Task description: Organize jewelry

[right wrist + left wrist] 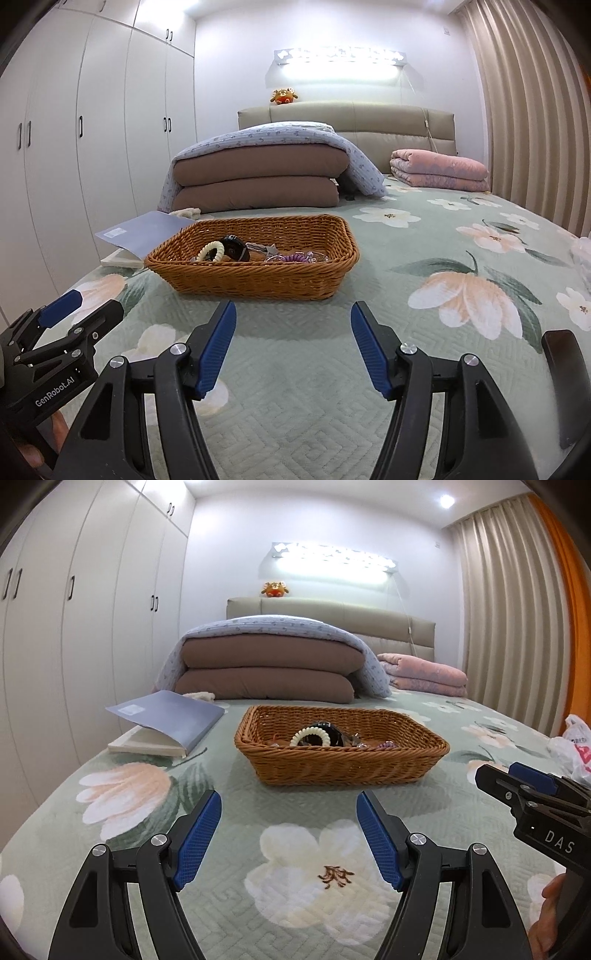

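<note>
Green floral quilted bedspread carries a brown woven wicker basket gathering jewelry, a cream beaded bracelet among it. Left gripper and right gripper hover short of it, jaws spread, empty, seemingly ready to reach in.

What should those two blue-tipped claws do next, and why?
Probably ease the right gripper forward over the wicker basket toward the cream spiral band. Both it and the left gripper are open, hold nothing, and hover short of the basket, where the jewelry lies jumbled together.
</note>
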{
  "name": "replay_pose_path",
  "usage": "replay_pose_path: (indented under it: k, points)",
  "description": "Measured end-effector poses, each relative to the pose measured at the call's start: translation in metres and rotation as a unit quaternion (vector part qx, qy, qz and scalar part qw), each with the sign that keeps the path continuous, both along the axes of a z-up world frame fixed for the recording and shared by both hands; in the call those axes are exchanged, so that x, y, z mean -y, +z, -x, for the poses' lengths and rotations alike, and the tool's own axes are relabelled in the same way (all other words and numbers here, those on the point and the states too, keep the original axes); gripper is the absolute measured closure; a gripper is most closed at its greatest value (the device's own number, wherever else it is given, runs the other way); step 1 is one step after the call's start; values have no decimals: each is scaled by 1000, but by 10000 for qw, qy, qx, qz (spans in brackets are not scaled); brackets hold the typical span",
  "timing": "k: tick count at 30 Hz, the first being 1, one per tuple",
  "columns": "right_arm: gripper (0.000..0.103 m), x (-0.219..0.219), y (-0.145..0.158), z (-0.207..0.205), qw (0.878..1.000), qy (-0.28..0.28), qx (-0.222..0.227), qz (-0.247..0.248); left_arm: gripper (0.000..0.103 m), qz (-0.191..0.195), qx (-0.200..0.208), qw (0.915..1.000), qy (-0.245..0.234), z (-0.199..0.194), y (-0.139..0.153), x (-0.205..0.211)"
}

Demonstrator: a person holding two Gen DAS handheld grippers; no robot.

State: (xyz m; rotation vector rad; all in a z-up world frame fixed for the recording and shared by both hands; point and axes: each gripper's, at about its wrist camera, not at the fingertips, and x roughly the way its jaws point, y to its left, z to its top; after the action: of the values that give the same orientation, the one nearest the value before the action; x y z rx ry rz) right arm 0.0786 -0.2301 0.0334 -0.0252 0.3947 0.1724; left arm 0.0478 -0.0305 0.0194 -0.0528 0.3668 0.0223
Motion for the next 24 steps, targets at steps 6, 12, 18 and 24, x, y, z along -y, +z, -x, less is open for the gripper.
replay_pose_path:
  k: [6, 12, 18, 24]
  points:
    - [26, -2, -1, 1, 10000, -8, 31, 64, 26, 42, -59, 10000, 5, -1, 0, -1]
    - [22, 0, 1, 4, 10000, -53, 77, 36, 26, -17, -39, 10000, -26, 0, 0, 0]
    - [22, -1, 0, 2, 10000, -51, 59, 39, 26, -97, -45, 9999, -45, -1, 0, 2]
    - [22, -1, -1, 0, 10000, -61, 27, 52, 26, -66, -71, 9999, -37, -2, 0, 2]
